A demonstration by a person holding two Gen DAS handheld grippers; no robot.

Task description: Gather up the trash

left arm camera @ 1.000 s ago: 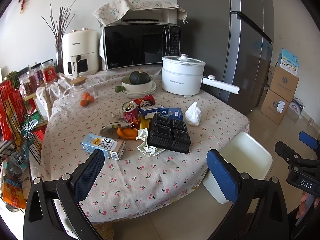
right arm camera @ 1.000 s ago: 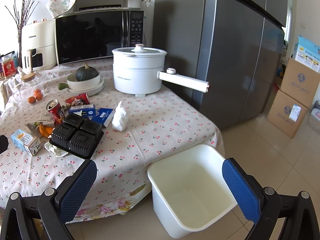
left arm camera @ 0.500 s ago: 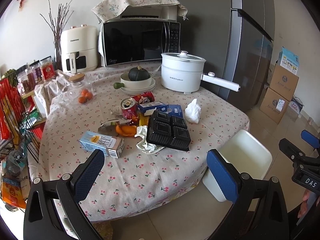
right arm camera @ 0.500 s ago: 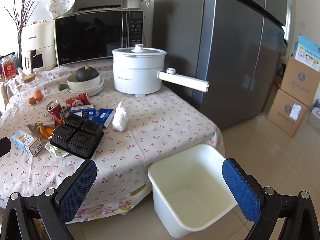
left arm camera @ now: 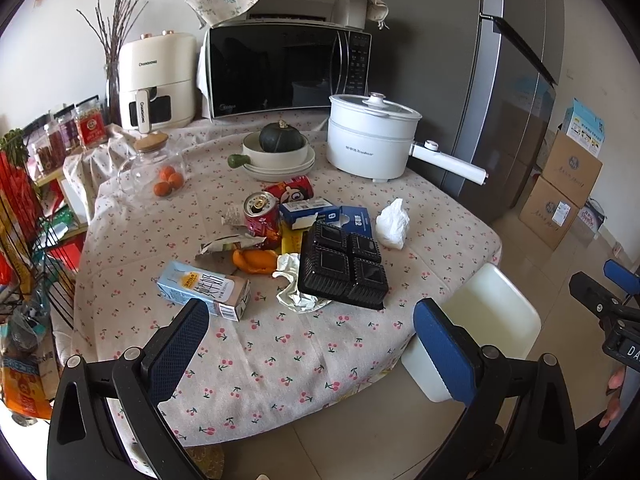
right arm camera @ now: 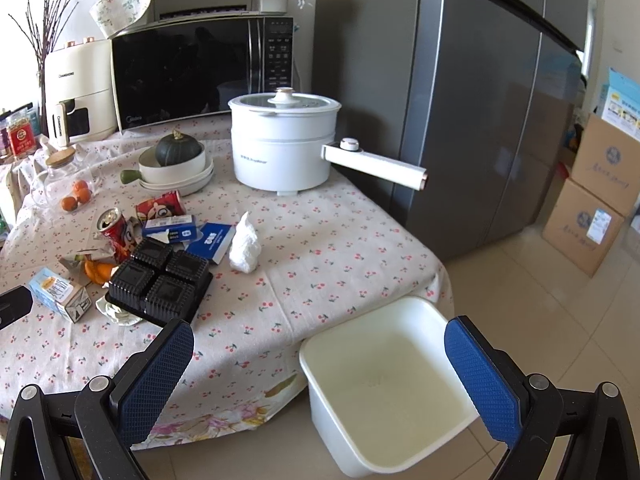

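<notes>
With both tools spread wide and empty, your left tool [left arm camera: 308, 336] may drag the crumpled foil [left arm camera: 298, 288] beneath the black ridged plastic tray [left arm camera: 344, 266] ahead.

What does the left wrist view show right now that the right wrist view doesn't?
Only the left wrist view: the wire rack with packets at the table's left side, and the right gripper at the frame's right edge. Only the right wrist view: the inside of the white bin, which looks empty; the left view catches just its rim. Both show the black tray, milk carton, red can and crumpled tissue on the tablecloth. Both grippers are open and hold nothing.
</notes>
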